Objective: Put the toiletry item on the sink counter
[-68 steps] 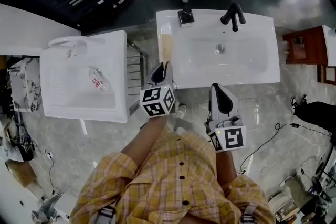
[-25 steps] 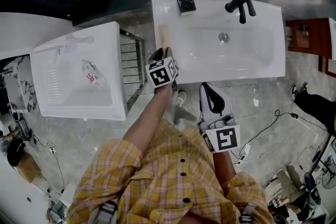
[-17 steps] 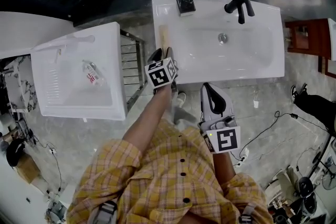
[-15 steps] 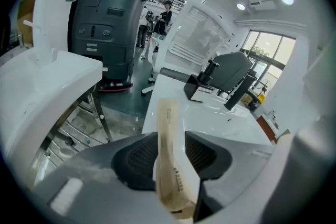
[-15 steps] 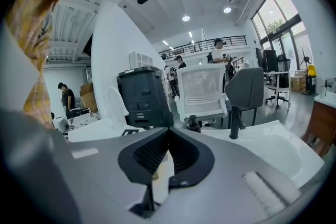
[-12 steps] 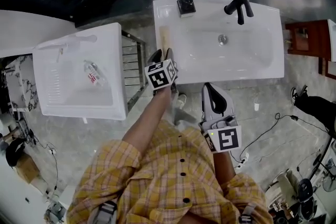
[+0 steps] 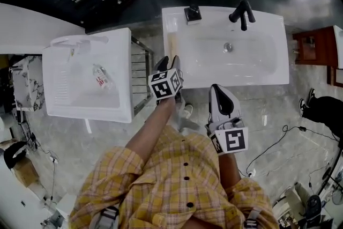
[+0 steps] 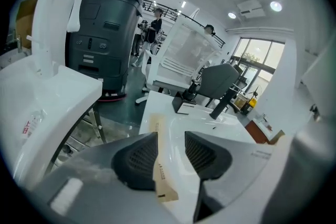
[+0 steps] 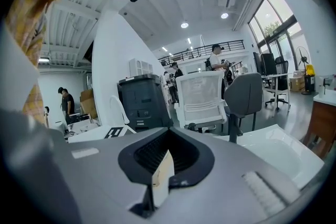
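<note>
A slim beige toiletry box (image 7: 171,45) lies along the left rim of the white sink counter (image 7: 268,75). My left gripper (image 7: 166,63) hovers at the box's near end. In the left gripper view its jaws (image 8: 170,147) stand open on either side of the box (image 8: 160,168), which rests on the counter (image 8: 210,128). My right gripper (image 7: 221,95) hangs in front of the counter, over the floor. In the right gripper view it (image 9: 167,157) is shut on a thin cream-coloured box (image 9: 161,176).
A black tap (image 7: 241,12), a small black holder (image 7: 192,13) and a drain (image 7: 228,47) are on the counter's sink. A second white basin (image 7: 59,107) at the left holds a clear bottle (image 7: 101,79). A metal rack (image 7: 140,75) stands between the basins.
My left gripper moved forward from in front of the counter to the box's near end. Over the last second both grippers barely shift; only the head view drifts.
</note>
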{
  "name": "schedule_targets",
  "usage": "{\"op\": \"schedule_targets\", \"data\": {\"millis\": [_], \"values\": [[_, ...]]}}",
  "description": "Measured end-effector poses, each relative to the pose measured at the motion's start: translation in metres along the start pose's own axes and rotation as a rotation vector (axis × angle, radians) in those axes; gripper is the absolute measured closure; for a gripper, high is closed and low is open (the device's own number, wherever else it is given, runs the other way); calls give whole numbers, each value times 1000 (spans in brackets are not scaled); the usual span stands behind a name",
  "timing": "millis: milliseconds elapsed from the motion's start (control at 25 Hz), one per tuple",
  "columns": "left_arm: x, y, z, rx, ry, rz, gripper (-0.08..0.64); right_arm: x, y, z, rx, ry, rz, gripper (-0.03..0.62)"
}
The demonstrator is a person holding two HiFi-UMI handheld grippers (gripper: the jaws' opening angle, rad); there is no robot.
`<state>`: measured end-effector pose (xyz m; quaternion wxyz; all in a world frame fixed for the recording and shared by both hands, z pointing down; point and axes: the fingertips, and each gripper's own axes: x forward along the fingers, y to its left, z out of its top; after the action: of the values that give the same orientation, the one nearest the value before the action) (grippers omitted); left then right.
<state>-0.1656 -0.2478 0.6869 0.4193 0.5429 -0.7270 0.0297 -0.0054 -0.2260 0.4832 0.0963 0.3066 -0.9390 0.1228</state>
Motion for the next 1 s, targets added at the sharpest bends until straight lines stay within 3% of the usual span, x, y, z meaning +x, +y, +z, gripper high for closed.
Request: {"op": "schedule_targets", "data": {"millis": [400,720,1000], "values": [[-56,-21,37,33,-105,-35,413,-9,-3,23,4,-67,13,591],[-120,-49,63,101,-220,-98,480,-26,-5,46,28,-120,-14,591],[-171,-68,75,152,-324,-115,534,-48,1,56,-17,-139,-17,591]]}}
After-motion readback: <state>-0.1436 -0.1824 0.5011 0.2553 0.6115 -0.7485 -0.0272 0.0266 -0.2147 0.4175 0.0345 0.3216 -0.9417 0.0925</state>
